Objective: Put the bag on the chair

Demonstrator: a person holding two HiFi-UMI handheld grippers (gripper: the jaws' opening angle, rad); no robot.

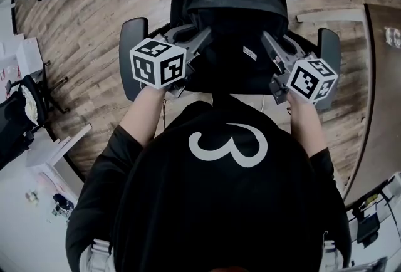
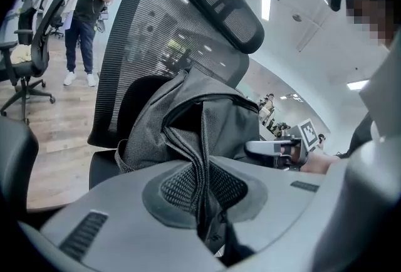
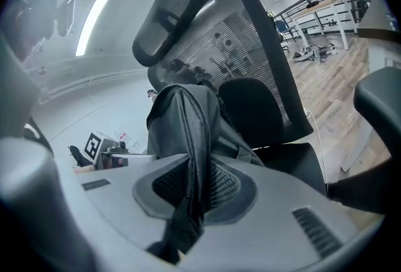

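Black top (image 1: 156,214) bearing one white "3"-like mark sits closest. Left gripper (image 2: 202,198) jaws pinch the single grey bag's (image 2: 213,120) fabric; right gripper (image 3: 191,195) jaws likewise. Bag sits in the chair (image 2: 144,45), between two armrests (image 1: 133,54).

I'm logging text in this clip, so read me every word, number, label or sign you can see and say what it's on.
"3", lying sideways, maybe a logo: white print on the person's black top.
White label on the bag: too small to read.
Left cube and right cube: square markers only, no words.
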